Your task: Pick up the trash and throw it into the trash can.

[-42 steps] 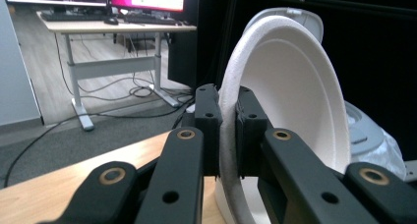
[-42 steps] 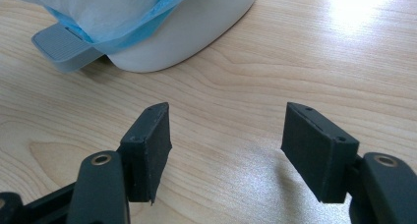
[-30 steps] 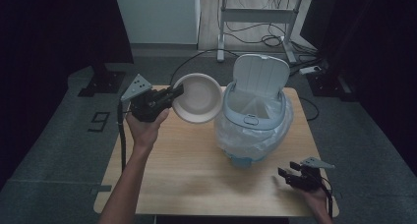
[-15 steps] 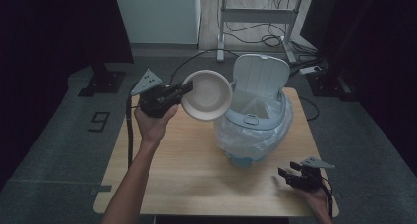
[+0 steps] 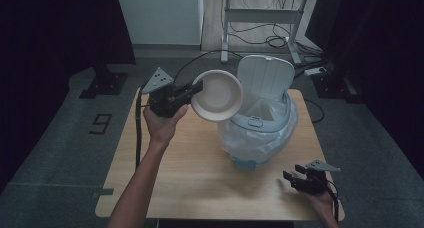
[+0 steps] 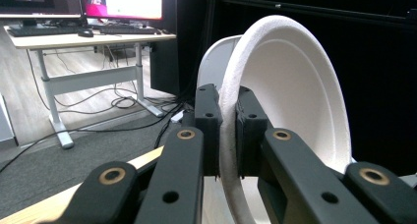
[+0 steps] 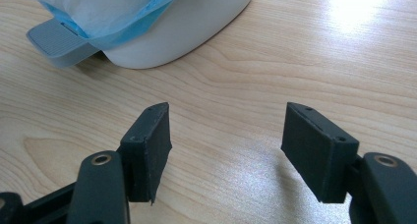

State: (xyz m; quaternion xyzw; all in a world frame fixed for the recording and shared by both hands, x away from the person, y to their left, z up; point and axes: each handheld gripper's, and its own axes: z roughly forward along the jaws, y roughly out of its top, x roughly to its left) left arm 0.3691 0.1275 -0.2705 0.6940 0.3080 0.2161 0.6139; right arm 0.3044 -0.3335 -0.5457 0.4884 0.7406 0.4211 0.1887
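A white paper plate (image 5: 217, 95) is held on edge in the air, just left of the bin's open mouth. My left gripper (image 5: 195, 89) is shut on its rim; the left gripper view has both jaws pinching the plate's rim (image 6: 227, 130). The white pedal bin (image 5: 260, 120) stands on the wooden table (image 5: 175, 178) with its lid (image 5: 265, 78) raised and a clear bag lining it. My right gripper (image 5: 292, 180) rests low near the table's front right corner, open, with bare wood between its fingers (image 7: 147, 145).
The bin's grey foot pedal (image 7: 59, 42) and blue-tinted liner bag (image 7: 113, 13) lie just ahead of the right gripper. Beyond the table stand a white desk frame (image 5: 265, 18) with cables on the floor, and dark curtains at both sides.
My left gripper has carried the plate up and to the right, from beside the bin to the edge of its open mouth. The right gripper has stayed put.
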